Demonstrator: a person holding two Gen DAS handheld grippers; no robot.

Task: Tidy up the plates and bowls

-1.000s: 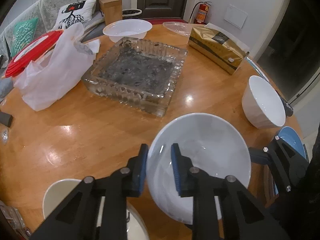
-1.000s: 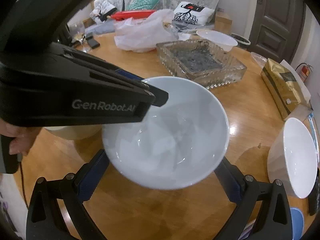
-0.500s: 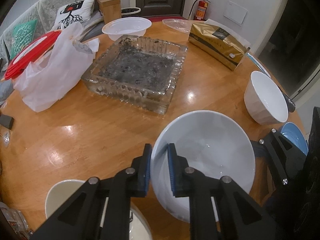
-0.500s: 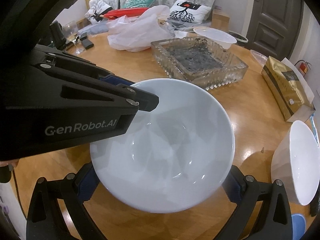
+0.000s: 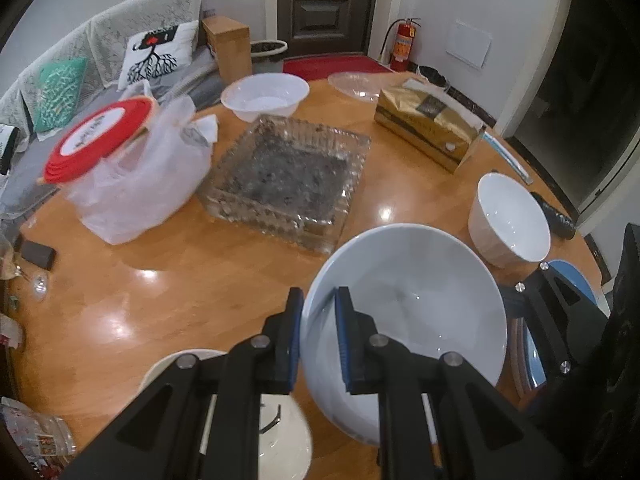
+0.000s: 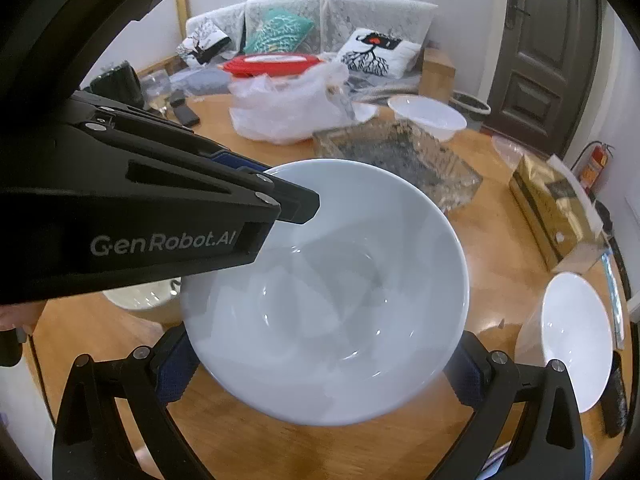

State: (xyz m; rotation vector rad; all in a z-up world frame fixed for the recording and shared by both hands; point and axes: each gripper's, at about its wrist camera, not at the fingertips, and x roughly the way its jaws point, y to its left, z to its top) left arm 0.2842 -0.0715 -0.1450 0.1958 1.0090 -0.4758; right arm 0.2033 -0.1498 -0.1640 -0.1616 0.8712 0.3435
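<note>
Bowl point(image 5: 404, 328) at lower centre, its rim pinched between the left gripper point(image 5: 318, 340) pads; right gripper point(image 6: 320, 364) spread wide beneath it. Beyond, right: smaller bowl point(image 5: 510, 220) on the table point(image 5: 160, 280); glass dish point(image 5: 286, 184) behind.

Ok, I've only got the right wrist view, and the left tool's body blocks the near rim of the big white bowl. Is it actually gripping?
Observer: Yes. The left tool is shut on the rim of the big white bowl, one pad outside and one inside.
Operator: What's around my right tool that I can't see?
Observer: A blue plate lies right beside it at the edge of the table, next to the small white bowl.
</note>
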